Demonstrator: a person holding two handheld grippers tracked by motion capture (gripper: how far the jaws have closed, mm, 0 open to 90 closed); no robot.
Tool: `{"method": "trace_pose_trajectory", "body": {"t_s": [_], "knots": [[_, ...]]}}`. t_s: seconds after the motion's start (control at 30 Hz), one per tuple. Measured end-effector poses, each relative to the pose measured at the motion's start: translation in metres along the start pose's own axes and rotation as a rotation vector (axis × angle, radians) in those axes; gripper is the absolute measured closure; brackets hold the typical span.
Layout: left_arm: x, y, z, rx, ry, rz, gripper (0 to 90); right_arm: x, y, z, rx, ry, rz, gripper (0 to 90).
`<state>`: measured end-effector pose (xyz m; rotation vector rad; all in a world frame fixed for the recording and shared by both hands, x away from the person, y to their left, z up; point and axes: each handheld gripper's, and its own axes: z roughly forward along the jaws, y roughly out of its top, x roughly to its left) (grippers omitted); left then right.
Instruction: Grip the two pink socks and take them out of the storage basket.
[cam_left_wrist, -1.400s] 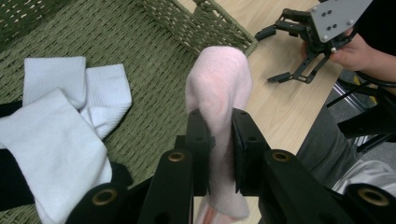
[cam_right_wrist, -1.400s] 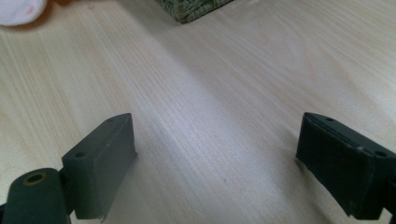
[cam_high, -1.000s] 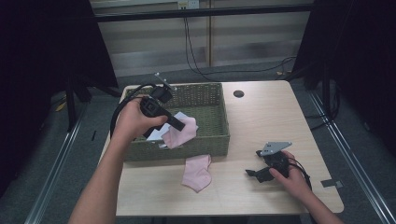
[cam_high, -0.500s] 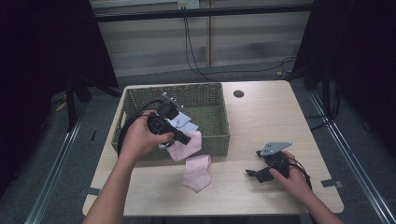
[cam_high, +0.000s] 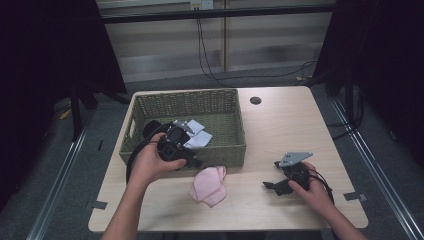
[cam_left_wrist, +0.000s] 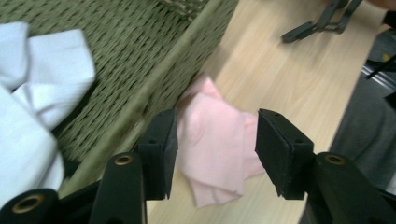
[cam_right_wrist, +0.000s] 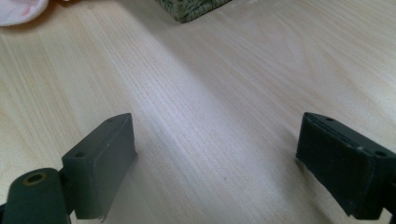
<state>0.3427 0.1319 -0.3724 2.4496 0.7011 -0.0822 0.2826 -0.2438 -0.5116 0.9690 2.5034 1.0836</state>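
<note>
While the left gripper (cam_left_wrist: 215, 154) is held just above the near wall of the woven green basket (cam_high: 227, 150), its jaws have just been opening and now stand about half apart with nothing pressed between them. Framed in that gap, a pink folded cloth (cam_left_wrist: 212, 149) is seen lying loose on the wooden table (cam_high: 290, 125), just beside the basket's outer wall and slightly rumpled. White folded cloths (cam_high: 196, 135) are seen inside the basket. The right gripper (cam_right_wrist: 215, 158) is rested on the table well apart, jaws wide and empty. The pink cloth is judged light, soft and limp; it would sag and unfold if lifted by a corner, so a pinch through the stacked layers near the middle fold is advised.
</note>
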Motion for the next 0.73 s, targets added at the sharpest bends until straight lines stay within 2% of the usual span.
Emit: {"method": "trace_pose_trajectory", "body": {"t_s": [0.17,0.2,0.23,0.3,0.33,0.47,0.5,0.6,0.7,0.73], "knots": [[0.006,-0.025,0.001,-0.042,0.014,-0.022,44.4,0.0,0.0,0.0,0.0,-0.003,0.002,10.6],[0.007,-0.03,0.002,-0.041,0.015,-0.016,44.2,0.0,0.0,0.0,0.0,-0.003,0.002,10.7],[0.007,-0.034,0.003,-0.056,0.024,-0.032,43.6,0.0,0.0,0.0,0.0,-0.004,0.003,10.7],[0.008,-0.039,0.003,-0.06,0.033,-0.026,42.2,0.0,0.0,0.0,0.0,-0.004,0.004,10.6],[0.009,-0.049,0.003,-0.091,0.029,-0.032,42.2,0.0,0.0,0.0,-0.001,-0.006,0.002,10.7],[0.009,-0.064,0.008,-0.117,0.049,-0.025,40.5,0.0,0.0,0.0,-0.002,-0.007,0.005,10.7],[0.01,-0.067,0.01,-0.117,0.047,-0.012,40.2,0.0,0.0,0.0,-0.001,-0.008,0.005,10.7],[0.01,-0.071,0.018,-0.149,0.037,-0.027,39.2,0.0,0.0,0.0,-0.002,-0.009,0.005,10.7],[0.009,-0.069,0.022,-0.136,0.043,-0.019,35.8,0.0,0.0,0.0,-0.002,-0.009,0.005,10.7],[0.008,-0.068,0.023,-0.147,0.031,-0.022,35.4,0.0,0.0,0.0,-0.002,-0.009,0.005,10.7]]}}
